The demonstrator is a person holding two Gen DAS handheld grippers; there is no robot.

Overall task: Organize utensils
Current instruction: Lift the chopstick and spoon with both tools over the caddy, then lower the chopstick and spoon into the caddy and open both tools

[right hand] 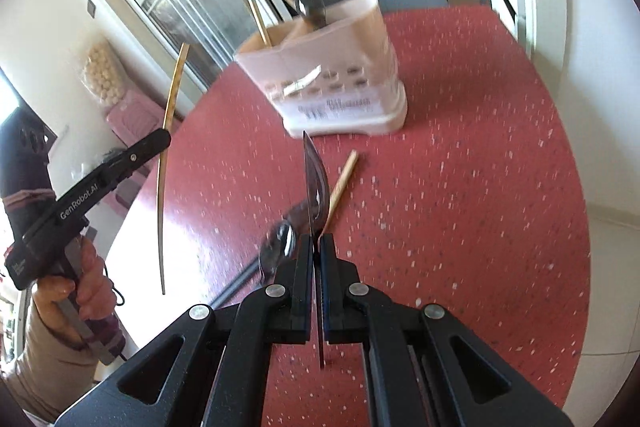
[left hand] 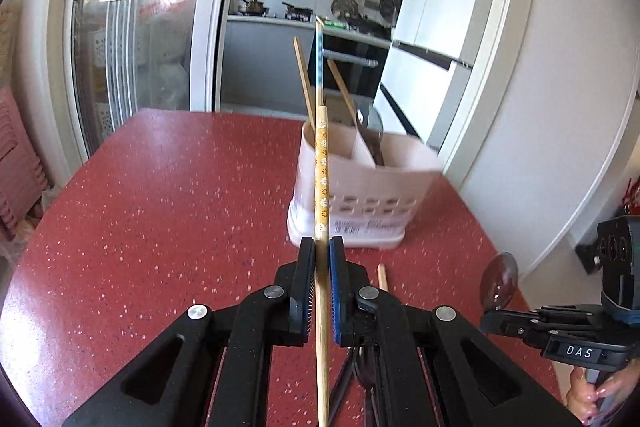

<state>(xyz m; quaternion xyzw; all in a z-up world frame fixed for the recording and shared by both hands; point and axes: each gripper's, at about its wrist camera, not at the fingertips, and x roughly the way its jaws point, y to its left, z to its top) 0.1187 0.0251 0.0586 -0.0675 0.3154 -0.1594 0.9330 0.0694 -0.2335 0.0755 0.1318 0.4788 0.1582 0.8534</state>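
My left gripper [left hand: 321,247] is shut on a yellow flower-patterned chopstick [left hand: 321,179], held above the red table and pointing at the pale pink utensil holder [left hand: 360,195]. The holder has several chopsticks [left hand: 304,83] and a spoon [left hand: 370,131] standing in it. My right gripper [right hand: 316,241] is shut on a dark spoon [right hand: 316,183], bowl up, in front of the holder [right hand: 340,87]. The left gripper with its chopstick [right hand: 168,155] shows at the left of the right wrist view. The right gripper and its spoon [left hand: 500,281] show at the right of the left wrist view.
On the red speckled table [right hand: 460,187] lie a wooden chopstick [right hand: 342,183] and another spoon [right hand: 280,247] with dark utensils beside it, just below my right gripper. The table's edges, a white wall and a kitchen doorway lie beyond the holder.
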